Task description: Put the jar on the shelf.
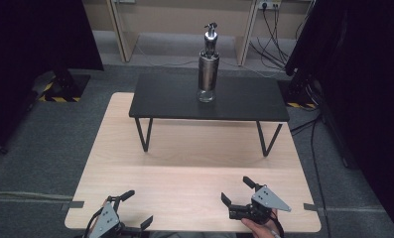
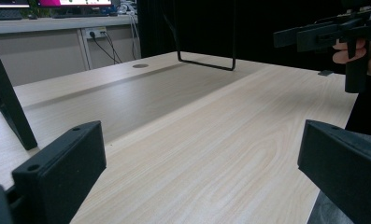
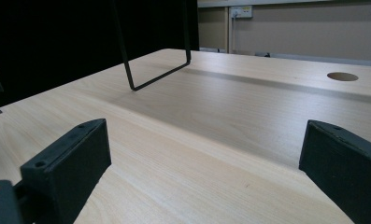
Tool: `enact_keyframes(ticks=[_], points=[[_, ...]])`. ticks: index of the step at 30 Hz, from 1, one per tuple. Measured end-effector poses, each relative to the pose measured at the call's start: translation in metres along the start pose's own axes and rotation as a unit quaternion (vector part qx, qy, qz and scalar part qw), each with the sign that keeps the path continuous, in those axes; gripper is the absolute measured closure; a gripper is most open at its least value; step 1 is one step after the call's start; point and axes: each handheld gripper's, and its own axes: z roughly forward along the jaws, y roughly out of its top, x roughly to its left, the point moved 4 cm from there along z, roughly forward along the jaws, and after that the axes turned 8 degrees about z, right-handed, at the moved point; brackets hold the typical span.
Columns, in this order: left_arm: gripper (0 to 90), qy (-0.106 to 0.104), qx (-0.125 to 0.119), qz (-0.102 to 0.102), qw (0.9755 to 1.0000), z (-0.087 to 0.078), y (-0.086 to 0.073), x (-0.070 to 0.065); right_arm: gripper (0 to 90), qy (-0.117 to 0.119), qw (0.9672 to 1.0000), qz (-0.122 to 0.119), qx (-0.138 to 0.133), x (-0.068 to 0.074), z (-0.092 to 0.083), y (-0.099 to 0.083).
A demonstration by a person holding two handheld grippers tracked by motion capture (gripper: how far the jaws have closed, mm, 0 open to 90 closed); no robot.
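Bottle [image 1: 208, 64] stands upright on black shelf [image 1: 244, 101], well ahead of both tongs. Left tongs [image 1: 135, 208] and right tongs [image 1: 235, 189] gape wide, empty, above the counter [image 1: 184, 168].

Pale wood-grain table [image 1: 184, 173]; black shelf [image 1: 209, 101]; silver, clear-based bottle [image 1: 208, 69]; black tongs [image 1: 239, 191].

one bottle [image 1: 208, 63], one black shelf [image 1: 244, 101], one wooden table [image 1: 184, 168], two grippers, left [image 1: 135, 208] and right [image 1: 236, 189]

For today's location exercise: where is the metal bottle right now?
High view: the metal bottle stands upright mid-shelf on the black raised shelf, at the table's far side.
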Motion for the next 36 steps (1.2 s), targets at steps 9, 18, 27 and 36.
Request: enact_keyframes(ticks=[9, 18, 27, 36], points=[[0.4, 0.000, 0.000, -0.001, 1.0000, 0.000, 0.000, 0.000, 2.3, -0.002, 1.0000, -0.003, 0.001, 0.002, 0.001, -0.001], [0.5, 0.000, 0.000, -0.001, 1.0000, 0.000, 0.000, 0.000, 2.3, -0.008, 1.0000, 0.001, 0.003, 0.000, -0.003, -0.007], [0.5, 0.001, 0.001, -0.002, 1.0000, 0.000, -0.001, 0.001, 2.3, -0.014, 0.9999, 0.008, 0.002, -0.002, -0.010, -0.009], [0.4, 0.002, 0.002, -0.001, 1.0000, 0.000, -0.001, 0.000, 2.3, -0.012, 0.9999, 0.008, 0.001, 0.000, -0.010, -0.009]])
